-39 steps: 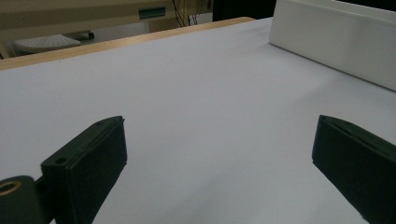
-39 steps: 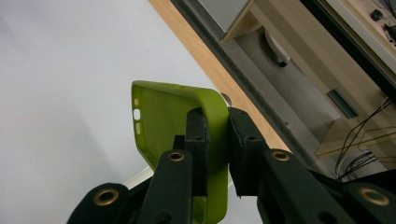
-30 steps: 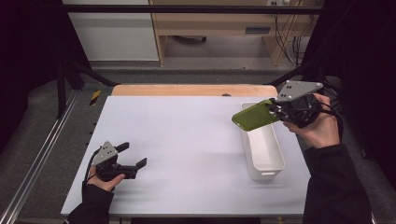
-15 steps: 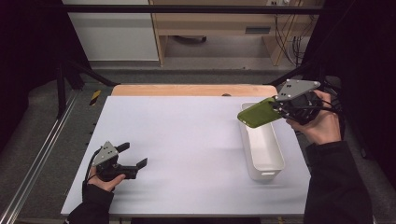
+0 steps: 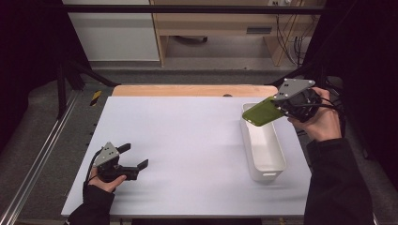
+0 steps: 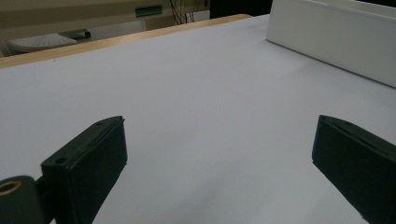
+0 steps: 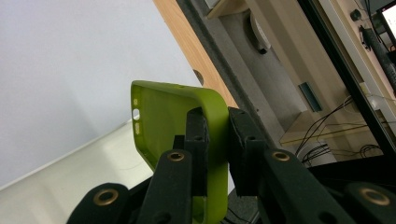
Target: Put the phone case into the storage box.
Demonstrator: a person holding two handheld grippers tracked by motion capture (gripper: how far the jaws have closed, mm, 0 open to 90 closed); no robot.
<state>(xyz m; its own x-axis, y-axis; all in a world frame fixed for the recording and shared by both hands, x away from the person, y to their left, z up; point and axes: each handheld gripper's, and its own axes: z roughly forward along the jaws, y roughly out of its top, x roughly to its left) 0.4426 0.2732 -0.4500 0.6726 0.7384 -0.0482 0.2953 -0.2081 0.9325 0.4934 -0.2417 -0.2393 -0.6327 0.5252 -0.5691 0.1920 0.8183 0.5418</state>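
The right gripper pinches a green phone case by one side wall, one jaw inside the shell and one outside, as the right gripper view shows. In the high view the case hangs in the air over the far end of the white bin, which stands on the right part of the white table; case and bin are apart. The likely step in hand is placing the case into the bin. To do it well, the case should be lined up with the long axis of the bin, since the bin is narrow and a crosswise case could catch on the rim. The right hand should carry the case toward the middle of the bin, away from the far end wall, then lower it until it rests on or just above the floor of the bin. The jaws should part only then, because the shell is light and flexible and may bounce or tip out if dropped from a height. The grip on a single thin wall lets the case swing, so the descent should be slow and level. The left gripper rests low on the table near the front left, its jaws spread wide with nothing between them, well apart from the bin; it has no part in the step and should stay where it is.
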